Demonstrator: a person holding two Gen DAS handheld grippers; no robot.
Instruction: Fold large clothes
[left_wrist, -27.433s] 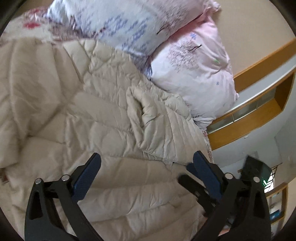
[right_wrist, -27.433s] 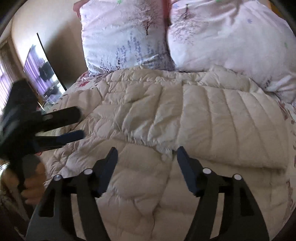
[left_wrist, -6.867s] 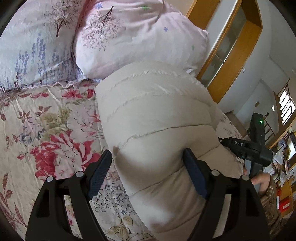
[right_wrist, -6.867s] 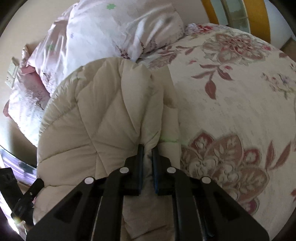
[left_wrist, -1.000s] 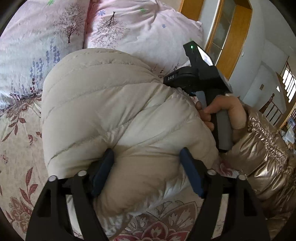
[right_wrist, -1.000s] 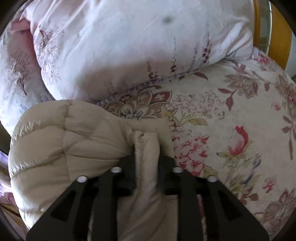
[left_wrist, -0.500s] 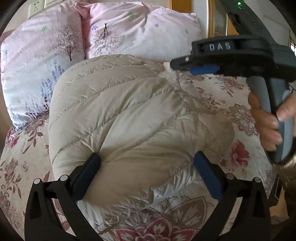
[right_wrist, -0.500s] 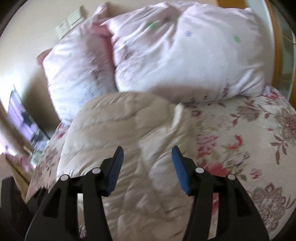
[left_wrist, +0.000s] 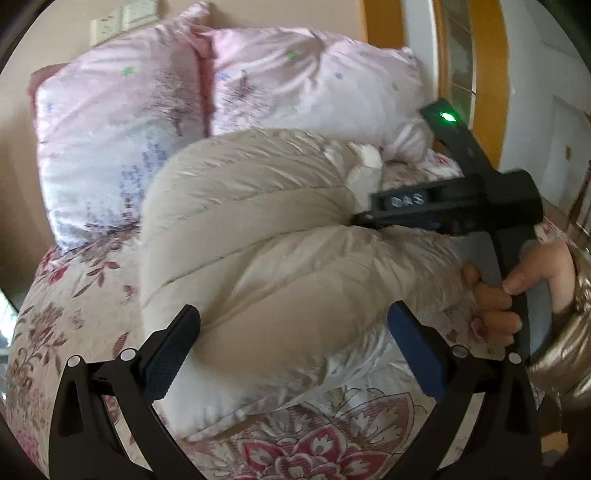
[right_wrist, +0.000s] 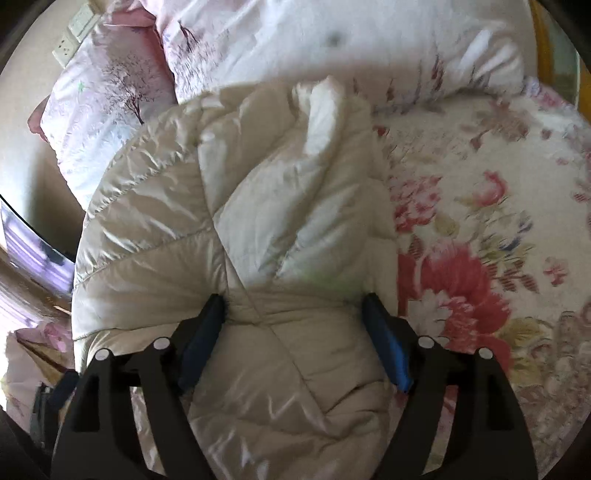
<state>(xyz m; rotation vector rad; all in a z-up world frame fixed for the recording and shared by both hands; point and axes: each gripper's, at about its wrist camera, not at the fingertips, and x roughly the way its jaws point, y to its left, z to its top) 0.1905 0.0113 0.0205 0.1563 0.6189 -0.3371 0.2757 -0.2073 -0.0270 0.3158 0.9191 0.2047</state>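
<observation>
Change noted: a second ago our right claw was pinched shut on a fold of the cream quilted puffer coat; now its jaws stand wide, straddling the padding and pressing into it without clamping. Our left claw is likewise spread open against the near end of the bundle, gripping nothing. We read this as the last fold released: the coat now sits as a compact, rounded bundle on the floral bedspread, its far end against the two pink printed pillows. Folding looks close to done; only patting down seems left.

Materials: coat shell is glossy and slippery, stitched in puffy channels, springy fill, so it may loft open. Bedspread is matte, woven, soft. Pillows satiny, plump.
</observation>
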